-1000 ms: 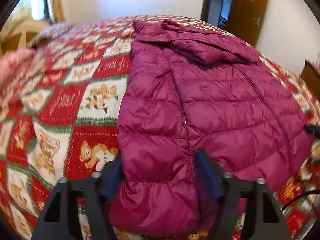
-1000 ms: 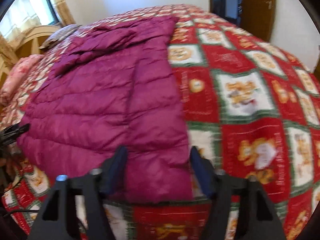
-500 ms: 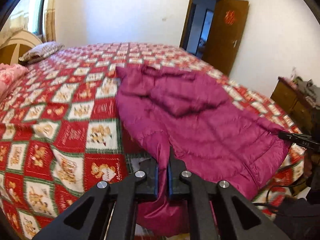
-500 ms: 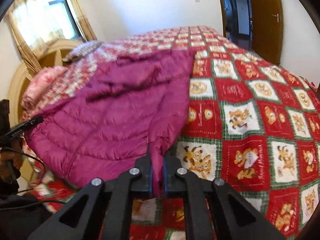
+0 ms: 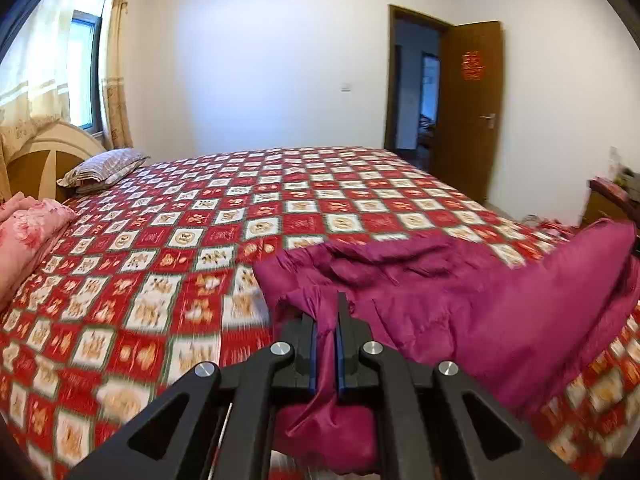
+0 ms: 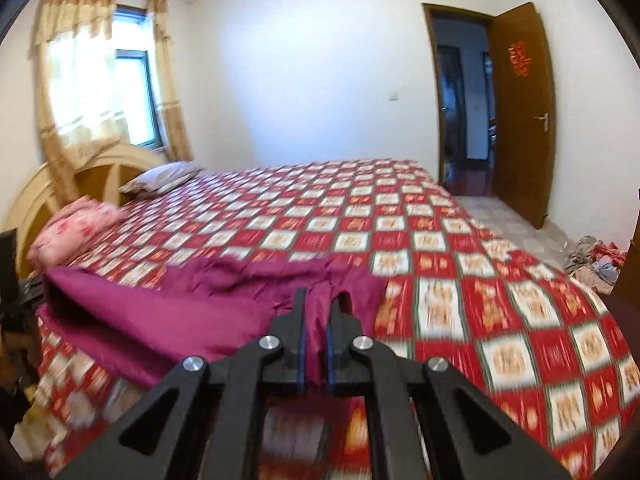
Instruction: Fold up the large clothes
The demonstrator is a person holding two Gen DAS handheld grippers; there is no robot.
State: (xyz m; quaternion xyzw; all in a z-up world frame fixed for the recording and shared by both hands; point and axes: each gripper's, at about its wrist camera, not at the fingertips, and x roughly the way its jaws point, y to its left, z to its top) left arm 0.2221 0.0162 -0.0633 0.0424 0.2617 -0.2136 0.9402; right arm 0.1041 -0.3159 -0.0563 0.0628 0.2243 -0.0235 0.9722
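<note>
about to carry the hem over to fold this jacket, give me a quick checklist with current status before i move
1. Left gripper has fabric: ok, jaws shut on the magenta puffer jacket.
2. Right gripper has fabric: ok, jaws shut on the jacket's edge.
3. Both grips lifted together: ok, the jacket rises toward each gripper in both views.
4. Far end of the jacket lying flat: not ok, it looks bunched and rumpled on the teddy-bear quilt.
5. Landing area ahead: ok, open quilt beyond the jacket; pink folded blanket and striped pillow sit near the headboard.
6. Grips at matching corners: cannot tell.
</note>
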